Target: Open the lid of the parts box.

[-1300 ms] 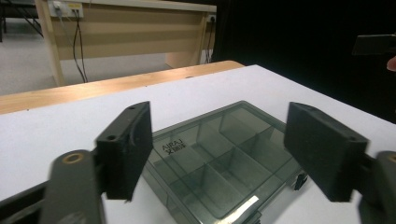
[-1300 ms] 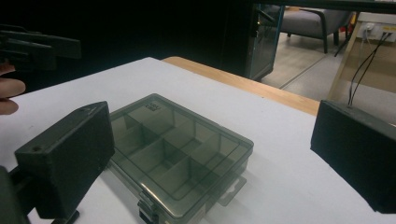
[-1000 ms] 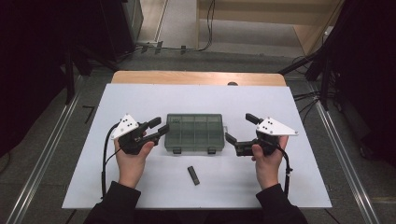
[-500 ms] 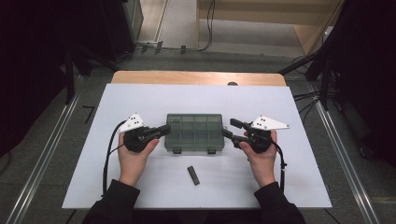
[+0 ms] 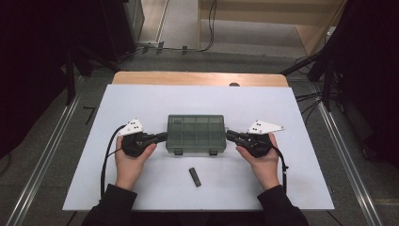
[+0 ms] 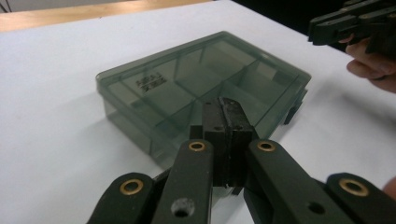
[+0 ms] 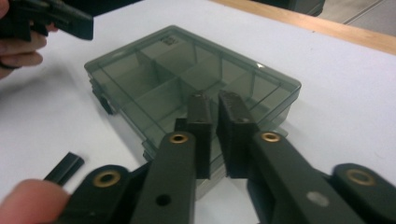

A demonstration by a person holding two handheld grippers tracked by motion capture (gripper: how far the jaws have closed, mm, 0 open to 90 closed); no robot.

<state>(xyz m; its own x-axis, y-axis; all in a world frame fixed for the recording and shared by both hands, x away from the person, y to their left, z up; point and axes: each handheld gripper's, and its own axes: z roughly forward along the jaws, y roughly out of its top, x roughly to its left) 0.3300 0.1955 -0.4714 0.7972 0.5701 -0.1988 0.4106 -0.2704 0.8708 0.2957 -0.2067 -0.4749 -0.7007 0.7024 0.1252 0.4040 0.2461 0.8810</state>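
Box (image 5: 196, 133), one only, smoky green and see-through, lies flat near the middle of the white table (image 5: 306, 188) with its lid down and its long axis running left to right. Two latches sit on its near long side, toward the person. Dividers show through the lid, two rows of compartments; what they hold is too dim to make out. One short black bar (image 5: 195, 176) lies apart on the table nearer the person, long axis pointing roughly away from them. Two grippers flank the box, one at each short end. Left gripper (image 5: 160, 137) has its jaws clenched together, tips at the box's left end; touching or not, I cannot tell. Right gripper (image 5: 230, 135) has jaws parted by a narrow gap, grasping nothing, tips just beside the right end.
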